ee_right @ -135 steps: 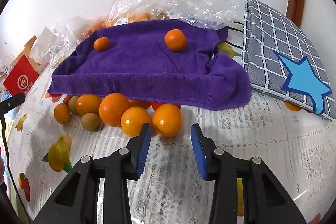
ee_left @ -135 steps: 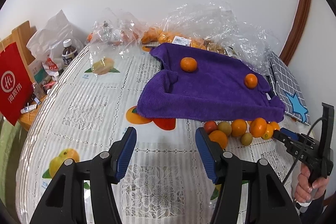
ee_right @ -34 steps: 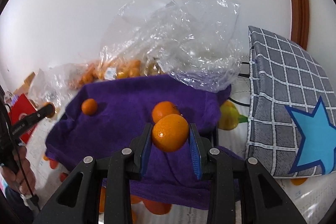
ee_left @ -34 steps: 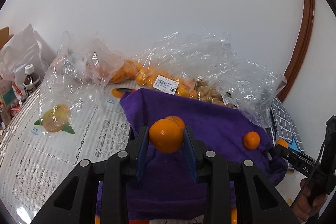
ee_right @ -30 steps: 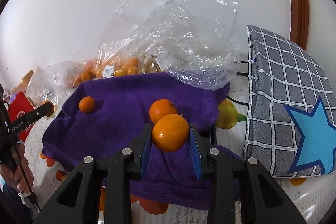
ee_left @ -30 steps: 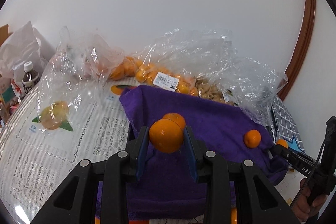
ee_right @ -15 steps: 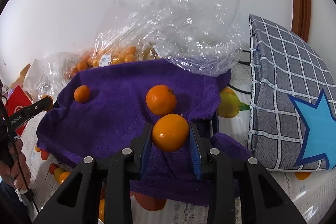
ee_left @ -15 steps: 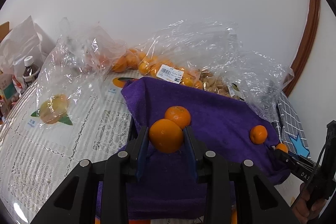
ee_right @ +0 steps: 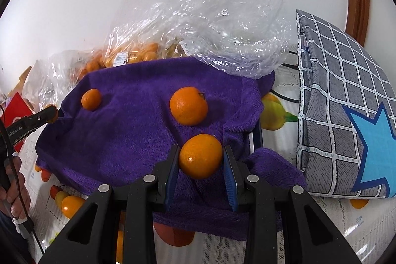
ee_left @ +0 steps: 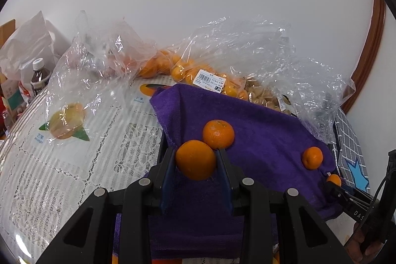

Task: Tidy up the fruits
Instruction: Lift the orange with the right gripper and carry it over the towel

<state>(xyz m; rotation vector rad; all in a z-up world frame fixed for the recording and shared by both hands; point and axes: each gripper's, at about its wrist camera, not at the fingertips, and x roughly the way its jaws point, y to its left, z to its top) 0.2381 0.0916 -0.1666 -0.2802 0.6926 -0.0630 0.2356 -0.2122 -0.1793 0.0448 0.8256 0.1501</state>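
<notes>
My left gripper [ee_left: 195, 161] is shut on an orange [ee_left: 196, 159], held over the near left part of the purple towel [ee_left: 267, 140]. Just beyond it a mandarin [ee_left: 218, 134] lies on the towel, and a smaller one [ee_left: 312, 157] lies to the right. My right gripper [ee_right: 201, 157] is shut on another orange [ee_right: 200, 156] above the towel's [ee_right: 128, 115] near right corner. In the right wrist view a loose orange [ee_right: 188, 106] rests ahead of it and a small mandarin [ee_right: 91, 99] lies far left. Both grippers show at each other's frame edge.
Clear plastic bags [ee_left: 247, 61] with oranges and small brown fruit crowd the table's far side by the wall. More loose fruit [ee_right: 69, 204] lies under the towel's near edge. A grey checked cushion [ee_right: 346, 100] stands on the right. A bottle [ee_left: 37, 76] and packets stand far left.
Both grippers, each still holding its orange, have tilted further down over the towel, so the loose fruit on it now shows farther beyond the held oranges. The jaws have not moved.
</notes>
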